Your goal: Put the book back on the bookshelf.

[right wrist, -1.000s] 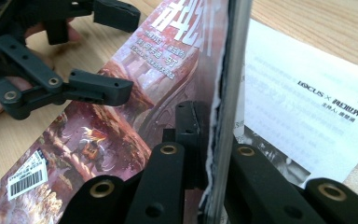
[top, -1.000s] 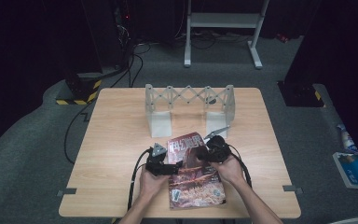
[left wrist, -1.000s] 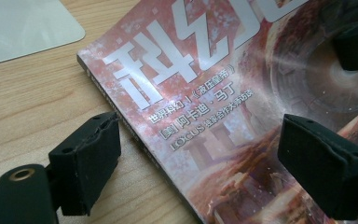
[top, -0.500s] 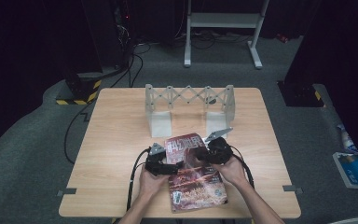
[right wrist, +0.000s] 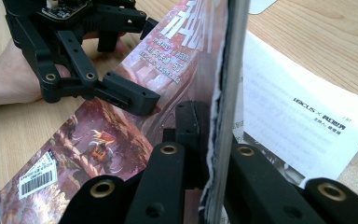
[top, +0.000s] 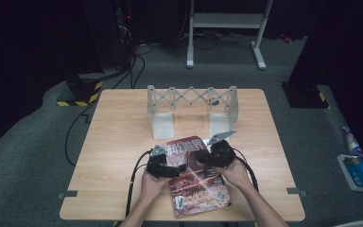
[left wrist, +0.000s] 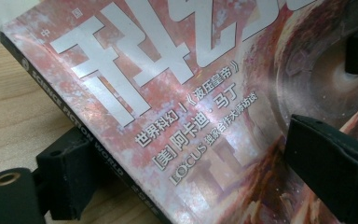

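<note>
Magazine on the table, near edge, before a white folding rack. Right gripper: jaws closed on the lifted cover's edge, a printed page exposed just beyond them in its own view. Left gripper: jaws parted, one under the spine, one over the cover, seen in the left gripper view.

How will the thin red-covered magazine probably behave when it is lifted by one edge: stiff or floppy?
The thin red-covered magazine will probably sag, since it is a slim paper stack. Its glossy cover shows glare, so it may slip between the fingers. The right gripper pinches some pages at the edge, and they stand upright; the loose pages may fan open.
</note>
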The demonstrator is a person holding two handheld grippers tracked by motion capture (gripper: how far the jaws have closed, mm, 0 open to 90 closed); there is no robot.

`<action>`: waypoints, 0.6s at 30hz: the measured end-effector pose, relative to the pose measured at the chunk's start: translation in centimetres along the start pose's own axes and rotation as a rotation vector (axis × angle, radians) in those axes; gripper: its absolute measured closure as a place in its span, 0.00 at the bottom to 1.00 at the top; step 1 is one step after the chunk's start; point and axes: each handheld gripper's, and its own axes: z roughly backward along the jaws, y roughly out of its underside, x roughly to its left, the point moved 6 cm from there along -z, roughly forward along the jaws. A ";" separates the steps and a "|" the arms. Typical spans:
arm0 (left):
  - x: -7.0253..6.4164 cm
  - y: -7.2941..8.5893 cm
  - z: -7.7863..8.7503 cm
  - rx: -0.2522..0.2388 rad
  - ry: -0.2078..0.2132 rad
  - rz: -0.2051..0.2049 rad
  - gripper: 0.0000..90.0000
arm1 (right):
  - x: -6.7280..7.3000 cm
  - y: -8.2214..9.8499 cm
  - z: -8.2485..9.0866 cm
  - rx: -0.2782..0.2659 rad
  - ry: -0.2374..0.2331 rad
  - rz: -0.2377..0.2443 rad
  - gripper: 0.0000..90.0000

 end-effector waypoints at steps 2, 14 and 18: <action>0.0 0.0 0.1 -0.003 0.001 0.008 0.12 | -0.1 0.1 0.0 -0.001 0.000 0.005 0.97; 0.2 0.1 0.4 -0.006 -0.010 0.016 0.24 | -0.7 0.6 -0.7 0.013 0.020 -0.001 0.97; 0.1 0.2 0.5 -0.015 -0.025 0.001 0.34 | -1.1 1.0 -1.2 0.027 0.037 -0.009 0.96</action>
